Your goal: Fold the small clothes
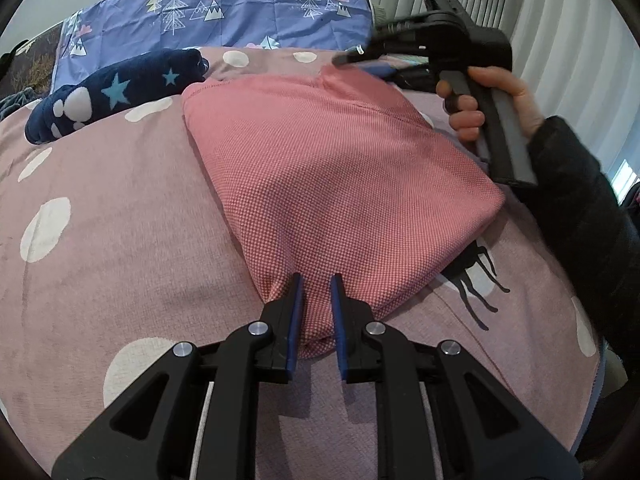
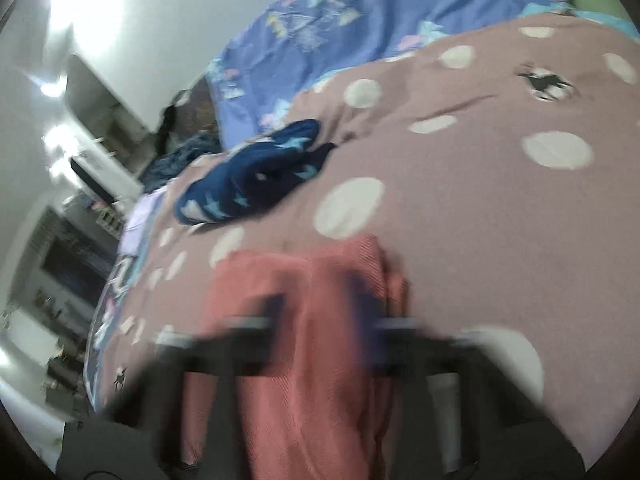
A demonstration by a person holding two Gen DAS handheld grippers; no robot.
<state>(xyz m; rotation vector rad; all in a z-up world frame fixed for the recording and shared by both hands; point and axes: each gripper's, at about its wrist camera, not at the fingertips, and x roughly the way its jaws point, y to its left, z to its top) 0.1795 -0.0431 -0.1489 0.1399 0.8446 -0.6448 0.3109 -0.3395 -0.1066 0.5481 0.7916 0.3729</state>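
Both grippers, left (image 1: 316, 284) and right (image 1: 362, 62), parted on pink garment (image 1: 340, 184).

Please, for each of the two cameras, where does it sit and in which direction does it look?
Left wrist: sits behind the left gripper, facing across the bed; shows the red garment, the right gripper and the person's hand.
Right wrist: sits behind the blurred right gripper, facing toward the room's wall.
Shared: red garment, navy star garment, dotted blanket.

left hand-held gripper (image 1: 316, 284): fingers apart | right hand-held gripper (image 1: 360, 60): fingers parted
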